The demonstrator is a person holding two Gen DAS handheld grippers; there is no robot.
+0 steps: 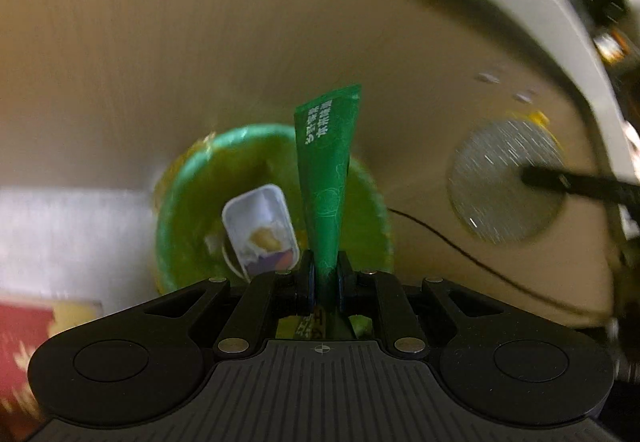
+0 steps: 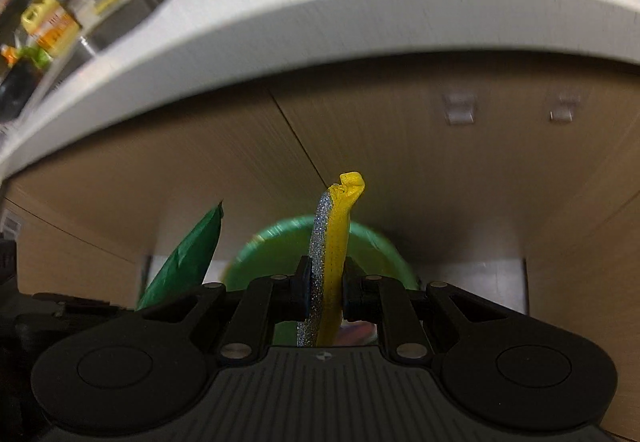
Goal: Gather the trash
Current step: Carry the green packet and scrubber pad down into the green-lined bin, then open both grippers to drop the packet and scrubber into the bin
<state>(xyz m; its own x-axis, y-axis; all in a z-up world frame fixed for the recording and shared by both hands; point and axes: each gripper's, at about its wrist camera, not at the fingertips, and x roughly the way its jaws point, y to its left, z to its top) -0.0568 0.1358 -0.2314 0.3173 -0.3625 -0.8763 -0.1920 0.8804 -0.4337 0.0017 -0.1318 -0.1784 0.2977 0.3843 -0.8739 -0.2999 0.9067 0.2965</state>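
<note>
My left gripper is shut on a long green wrapper that sticks up from its jaws. It hangs over a round green bin that holds a white cup-like piece of trash. My right gripper is shut on a flat round lid, silver glitter on one face and yellow on the other, held edge-on above the green bin. The lid also shows in the left wrist view, to the right. The green wrapper shows in the right wrist view, to the left.
Tan wooden cabinet doors stand behind the bin under a white countertop edge. A sink with bottles lies at the upper left. A thin black cable runs across. A red packet lies at the lower left.
</note>
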